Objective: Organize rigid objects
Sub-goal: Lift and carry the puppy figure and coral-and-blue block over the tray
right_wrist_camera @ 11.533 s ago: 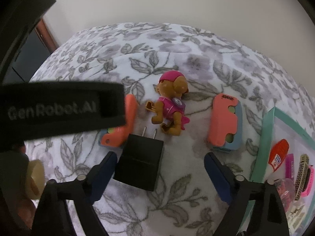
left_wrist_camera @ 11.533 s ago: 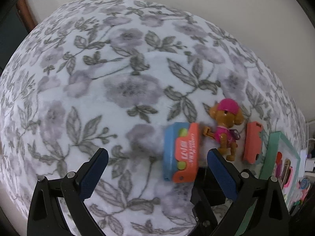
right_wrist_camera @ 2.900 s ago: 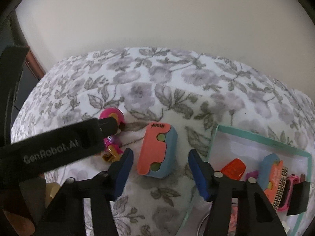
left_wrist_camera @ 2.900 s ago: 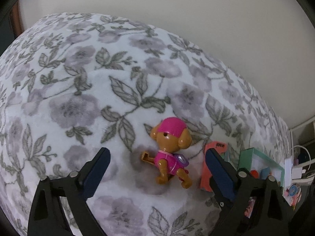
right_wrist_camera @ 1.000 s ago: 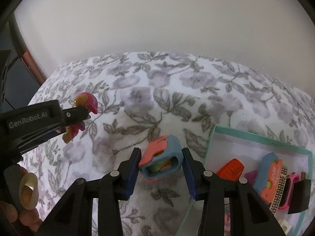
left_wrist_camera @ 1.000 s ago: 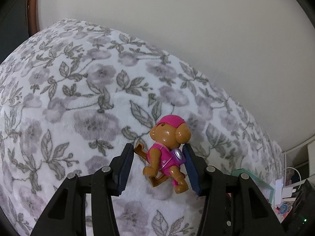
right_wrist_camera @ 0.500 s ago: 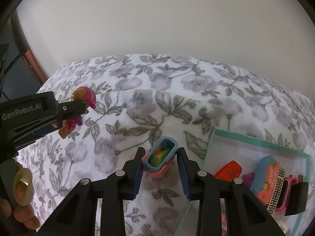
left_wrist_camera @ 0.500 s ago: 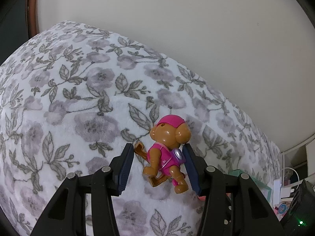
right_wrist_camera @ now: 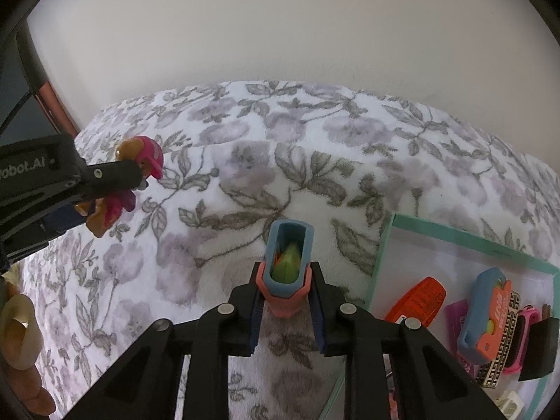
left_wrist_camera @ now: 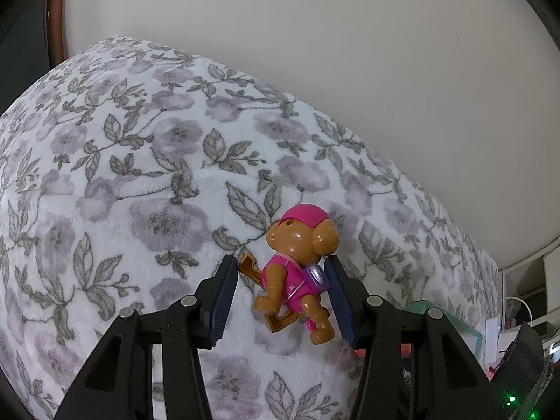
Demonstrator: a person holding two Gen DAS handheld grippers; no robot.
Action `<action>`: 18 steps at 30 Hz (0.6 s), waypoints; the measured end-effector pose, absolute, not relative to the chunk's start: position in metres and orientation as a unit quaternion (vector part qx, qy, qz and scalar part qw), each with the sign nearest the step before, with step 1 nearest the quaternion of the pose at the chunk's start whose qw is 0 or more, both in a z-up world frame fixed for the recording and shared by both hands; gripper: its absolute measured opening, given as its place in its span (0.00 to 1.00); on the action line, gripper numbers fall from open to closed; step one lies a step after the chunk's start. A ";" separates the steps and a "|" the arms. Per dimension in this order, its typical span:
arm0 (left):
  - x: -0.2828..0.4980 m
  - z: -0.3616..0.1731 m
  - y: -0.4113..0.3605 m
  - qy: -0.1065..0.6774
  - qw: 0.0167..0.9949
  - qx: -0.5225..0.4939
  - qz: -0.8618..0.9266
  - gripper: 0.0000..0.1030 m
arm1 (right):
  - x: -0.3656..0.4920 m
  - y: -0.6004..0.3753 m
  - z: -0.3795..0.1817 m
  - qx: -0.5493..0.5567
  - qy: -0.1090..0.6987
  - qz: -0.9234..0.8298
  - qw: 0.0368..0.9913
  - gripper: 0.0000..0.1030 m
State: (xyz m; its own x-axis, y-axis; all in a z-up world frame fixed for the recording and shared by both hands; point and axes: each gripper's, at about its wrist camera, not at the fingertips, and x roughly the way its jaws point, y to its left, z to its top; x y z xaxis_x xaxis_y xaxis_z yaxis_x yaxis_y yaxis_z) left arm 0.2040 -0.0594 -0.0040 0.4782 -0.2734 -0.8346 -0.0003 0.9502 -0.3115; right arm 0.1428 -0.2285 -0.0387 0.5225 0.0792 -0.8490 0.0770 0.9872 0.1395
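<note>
Several items, among them an orange tag and a blue-and-coral case, already lay in the teal tray on the floral bedspread. The left gripper held the toy puppy between its fingers; the right gripper was closing on the upright coral-and-blue toy block, both still to go in

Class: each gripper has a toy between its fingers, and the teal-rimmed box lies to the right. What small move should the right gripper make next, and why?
Probably finish closing, then lift. The right gripper has its jaws closing on the coral-and-blue toy, which stands on edge on the floral blanket beside the teal-rimmed box.
</note>
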 end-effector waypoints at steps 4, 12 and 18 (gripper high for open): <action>0.203 0.000 -0.058 0.499 0.852 -0.136 -0.082 0.51 | 0.141 -0.233 -0.030 0.085 0.481 -0.002 0.873 0.24; 0.199 0.008 -0.061 0.492 0.856 -0.131 -0.088 0.51 | 0.135 -0.240 -0.009 0.084 0.464 -0.010 0.882 0.24; 0.191 0.018 -0.069 0.489 0.858 -0.122 -0.095 0.51 | 0.126 -0.245 -0.001 0.085 0.467 -0.018 0.880 0.24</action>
State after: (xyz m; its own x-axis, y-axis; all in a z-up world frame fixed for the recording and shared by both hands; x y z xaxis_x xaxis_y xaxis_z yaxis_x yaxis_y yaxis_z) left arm 0.1909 -0.0685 0.0180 0.5031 -0.2827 -0.8167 0.0441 0.9522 -0.3024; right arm 0.1256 -0.2446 -0.0014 0.5640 0.0483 -0.8244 0.1101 0.9850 0.1331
